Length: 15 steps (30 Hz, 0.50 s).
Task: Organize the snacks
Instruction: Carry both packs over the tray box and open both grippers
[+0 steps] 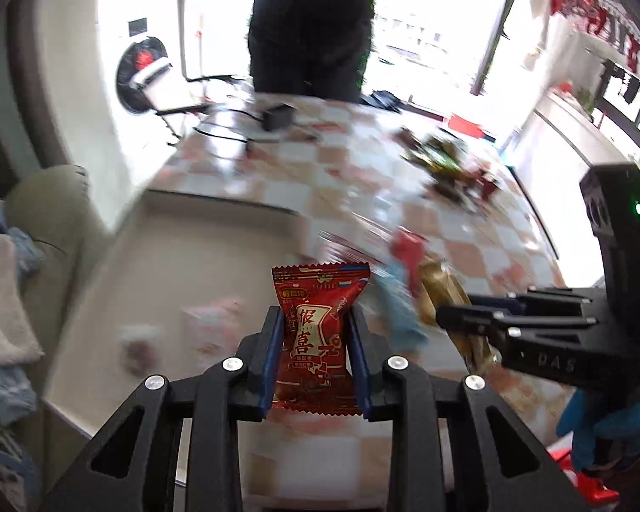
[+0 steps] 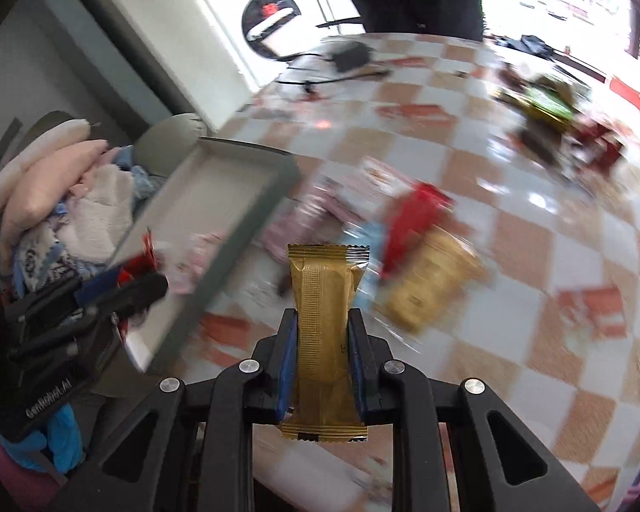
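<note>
My left gripper [image 1: 315, 320] is shut on a red snack packet [image 1: 318, 333] with Chinese print and holds it above a shallow grey tray [image 1: 217, 222]. My right gripper [image 2: 322, 324] is shut on a gold snack bar [image 2: 324, 328], held above the checkered table [image 2: 512, 234]. The right gripper [image 1: 452, 318] shows at the right of the left wrist view, the left gripper [image 2: 149, 288] at the left of the right wrist view over the tray [image 2: 217, 183]. Loose red [image 2: 414, 217], gold [image 2: 431, 281] and blue snacks lie blurred to the right of the tray.
A pile of dark and green snacks [image 2: 546, 115] lies at the table's far right. A black device with cables [image 2: 350, 55] sits at the far edge, where a person in dark clothes [image 1: 311, 25] stands. Folded laundry [image 2: 64, 196] lies left of the tray.
</note>
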Motion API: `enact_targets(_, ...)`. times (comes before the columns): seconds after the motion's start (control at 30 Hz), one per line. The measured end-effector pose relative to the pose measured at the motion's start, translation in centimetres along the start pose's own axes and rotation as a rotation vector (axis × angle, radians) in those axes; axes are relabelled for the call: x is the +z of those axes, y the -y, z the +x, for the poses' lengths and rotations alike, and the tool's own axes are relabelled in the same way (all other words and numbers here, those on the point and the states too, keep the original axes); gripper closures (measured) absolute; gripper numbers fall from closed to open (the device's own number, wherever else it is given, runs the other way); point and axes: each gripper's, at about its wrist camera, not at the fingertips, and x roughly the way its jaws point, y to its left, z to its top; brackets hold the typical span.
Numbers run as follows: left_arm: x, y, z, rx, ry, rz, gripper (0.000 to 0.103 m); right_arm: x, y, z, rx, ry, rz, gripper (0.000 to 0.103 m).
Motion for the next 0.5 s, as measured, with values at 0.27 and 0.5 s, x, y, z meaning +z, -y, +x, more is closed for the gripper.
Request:
enact_targets(0.27,0.9,-8.9,1.5,0.096,-0.016,-0.115,0.071,4.6,-6.8,5.1,0.087,-0.039,-0.061,0.08)
enact_targets(0.5,-1.1,-12.1,4.8,0.106,-0.086,-0.171,0.071,7.5,-10.7,10.1,0.095,-0.081,-0.082,0.08)
